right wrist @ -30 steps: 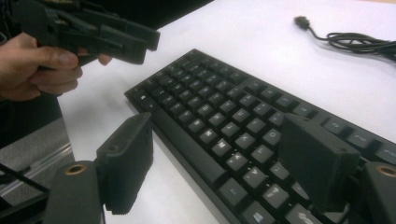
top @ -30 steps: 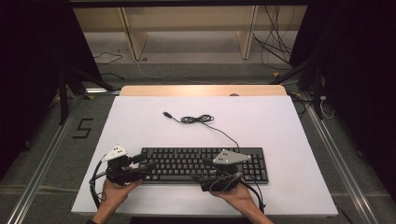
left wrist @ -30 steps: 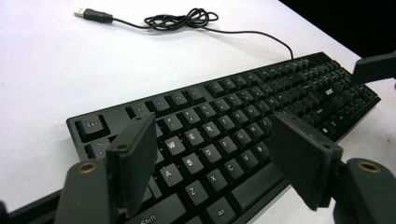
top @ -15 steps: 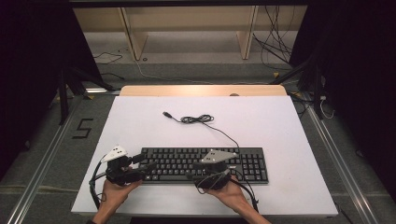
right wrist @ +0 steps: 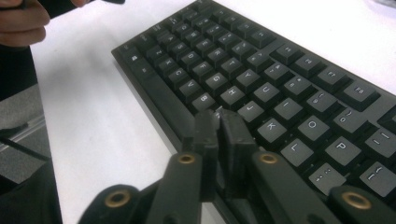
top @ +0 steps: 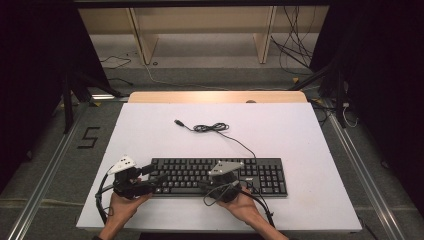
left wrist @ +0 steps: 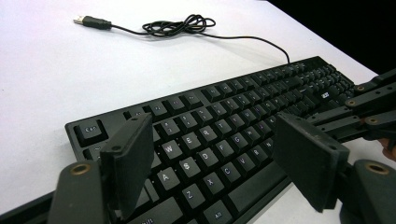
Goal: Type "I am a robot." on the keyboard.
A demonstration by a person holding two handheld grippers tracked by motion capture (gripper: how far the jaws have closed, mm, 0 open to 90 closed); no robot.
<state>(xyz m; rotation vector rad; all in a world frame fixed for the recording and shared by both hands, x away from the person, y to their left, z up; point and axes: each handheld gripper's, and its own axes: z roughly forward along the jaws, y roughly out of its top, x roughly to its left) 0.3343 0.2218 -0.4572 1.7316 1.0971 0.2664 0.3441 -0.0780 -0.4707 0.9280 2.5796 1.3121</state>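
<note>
Keyboard, the long black plastic one (top: 220, 176), lies near the front of the white table (top: 310, 150), and the right gripper (right wrist: 219, 126), pinched tight on nothing, has slid left over its middle keys, maybe to press one, while the left gripper (left wrist: 210, 158) gapes wide above its left end.

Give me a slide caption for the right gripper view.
Right gripper, fingers closed, poised over the black keyboard near the N key.
</note>
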